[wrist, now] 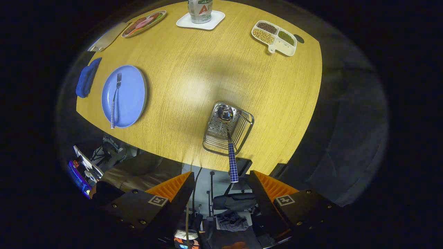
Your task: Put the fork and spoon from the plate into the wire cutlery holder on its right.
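The gripper (221,183) hangs above the near edge of the table (193,79), jaws spread wide, nothing between the fingers (173,186). In the gap between them shows the checked handle end of the spoon (231,152), not touched by either finger. And the spoon is in: it stands in the wire cutlery holder (228,129), bowl down against the perforated back plate, long axis running from the bowl deep in the holder straight back toward the gripper, handle sticking out past the holder's rim and over the table's near edge. The holder itself sits close to that near edge, just ahead of the fingers.

Over to the left, near the table's left edge, the blue plate (133,100) carries the fork (115,100). The fork lies along the plate's left half, tines pointing toward the far side of the table, its checked handle coming back toward the near edge and reaching over the plate's rim. A blue cloth (87,77) lies just beside the plate, right at the left edge.

Farther off, a divided tray of beans (275,37) sits toward the far right corner. At the far edge, a bottle (200,10) stands on a white coaster (200,21), and left of it lies an oval patterned dish (143,23).
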